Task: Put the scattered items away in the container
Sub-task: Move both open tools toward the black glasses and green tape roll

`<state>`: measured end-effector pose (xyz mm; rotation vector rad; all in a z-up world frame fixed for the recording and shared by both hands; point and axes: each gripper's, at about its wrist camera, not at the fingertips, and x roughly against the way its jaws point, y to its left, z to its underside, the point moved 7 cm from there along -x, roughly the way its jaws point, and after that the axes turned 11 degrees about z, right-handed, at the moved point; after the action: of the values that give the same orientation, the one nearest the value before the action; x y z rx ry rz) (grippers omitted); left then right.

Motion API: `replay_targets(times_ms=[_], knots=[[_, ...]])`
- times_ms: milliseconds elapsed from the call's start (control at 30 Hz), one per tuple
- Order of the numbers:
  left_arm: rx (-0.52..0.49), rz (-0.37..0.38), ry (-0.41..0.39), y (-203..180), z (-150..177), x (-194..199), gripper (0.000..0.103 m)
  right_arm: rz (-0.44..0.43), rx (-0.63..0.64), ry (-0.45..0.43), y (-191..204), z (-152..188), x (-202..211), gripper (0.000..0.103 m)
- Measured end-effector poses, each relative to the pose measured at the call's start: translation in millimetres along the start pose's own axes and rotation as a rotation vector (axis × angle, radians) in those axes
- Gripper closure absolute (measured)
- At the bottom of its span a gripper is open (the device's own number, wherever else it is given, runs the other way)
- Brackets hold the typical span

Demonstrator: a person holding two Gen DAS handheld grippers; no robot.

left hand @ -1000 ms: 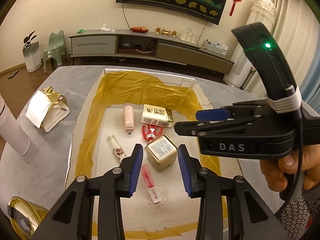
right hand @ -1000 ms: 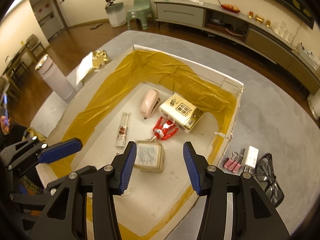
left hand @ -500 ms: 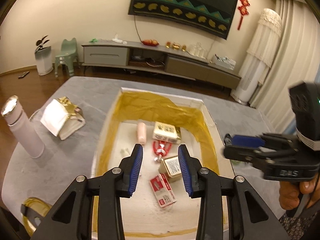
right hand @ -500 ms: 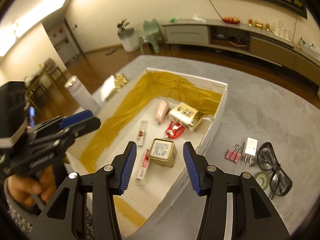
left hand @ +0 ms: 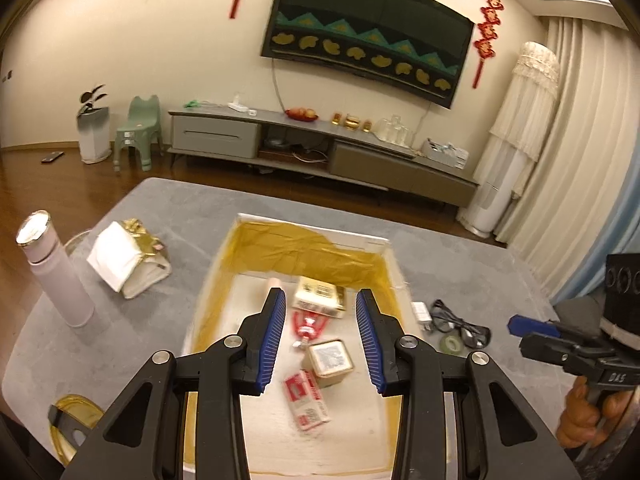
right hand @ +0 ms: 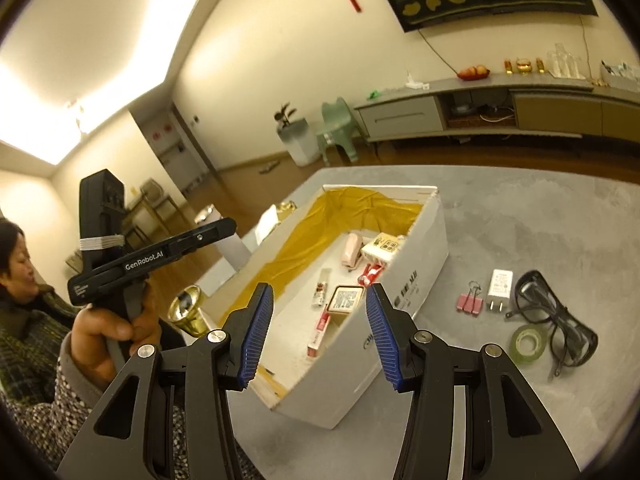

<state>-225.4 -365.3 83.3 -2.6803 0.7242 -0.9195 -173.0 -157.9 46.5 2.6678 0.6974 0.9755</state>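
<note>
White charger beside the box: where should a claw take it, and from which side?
Across the body's long flat sides, from above. The charger lies flat with its prongs toward the camera, and the pink clips sit close on one side, so keep the claw narrow.

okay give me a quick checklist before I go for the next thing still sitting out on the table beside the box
1. Right gripper empty, jaws apart: ok.
2. Left gripper empty, jaws apart: ok.
3. Items left outside the box: pink binder clips, white charger, tape roll, black glasses: not ok, task unfinished.
4. Clear path to them on the right side: ok, nothing lies between.
5. Charger touching the glasses' arm: cannot tell.
6. Free floor space in the box: ok, near end bare.
</note>
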Motion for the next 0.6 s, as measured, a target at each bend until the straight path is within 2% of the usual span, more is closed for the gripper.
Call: replay_targets(times_ms=[300, 367, 400, 433, 600], knots=[[-0.137, 0.078, 0.103, -71.5, 20.5, -31.8, 0.064, 0.04, -0.071, 0.07, -47.8, 26.3, -6.6, 0.051], [-0.167, 0.103, 0.115, -89.0, 23.9, -37.9, 0.061, 0.051, -0.082, 0.079, -55.8, 29.7, -4.5, 0.051], [-0.181, 0.113, 0.121, -97.4, 25.6, -42.4, 0.055, 0.061, -0.085, 0.082, -59.6, 31.3, -3.3, 0.051], [-0.192, 0.12, 0.131, -104.5, 27.6, -47.5, 0.053, 0.072, -0.087, 0.085, -63.0, 33.0, -1.7, 0.051], [-0.221, 0.168, 0.192, -138.5, 41.3, -75.5, 0.053, 0.165, -0.091, 0.101, -87.5, 42.1, 3.8, 0.051]])
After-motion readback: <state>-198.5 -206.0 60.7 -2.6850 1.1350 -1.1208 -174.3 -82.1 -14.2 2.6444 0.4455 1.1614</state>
